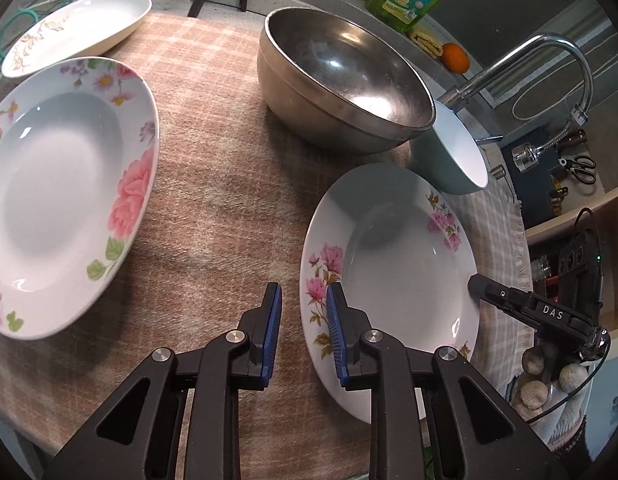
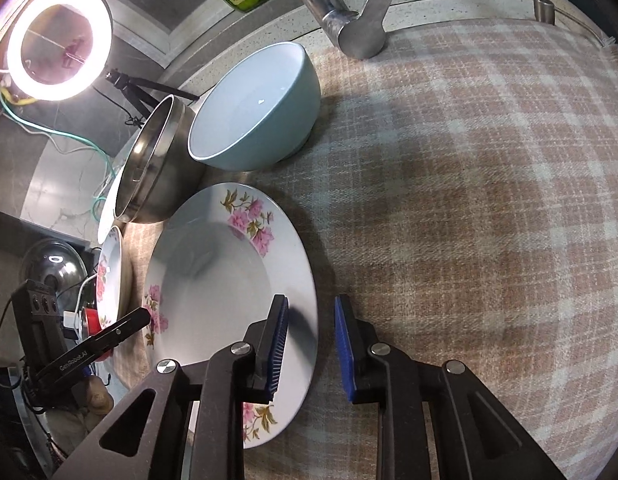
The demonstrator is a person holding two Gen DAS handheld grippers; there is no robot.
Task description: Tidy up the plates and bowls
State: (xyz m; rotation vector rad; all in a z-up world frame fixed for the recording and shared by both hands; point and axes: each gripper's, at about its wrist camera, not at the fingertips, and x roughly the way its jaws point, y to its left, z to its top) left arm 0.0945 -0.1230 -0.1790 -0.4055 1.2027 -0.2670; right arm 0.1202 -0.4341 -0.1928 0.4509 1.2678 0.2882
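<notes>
Left wrist, steel bowl (image 1: 341,80) empty, floral plate (image 1: 393,272) bare

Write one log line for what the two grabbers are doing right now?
left gripper: open, straddling near rim of pink-flower plate | right gripper: open, straddling opposite rim | plate: flat on checked cloth

open cloth (image 1: 213,184) is seen mid-frame in left view, btwn rose plate (image 1: 61,184) at left and pink-flower plate (image 1: 393,280) at lower right. upper centre is blocked by steel bowl (image 1: 341,80). in right view, right half is left free.
</notes>
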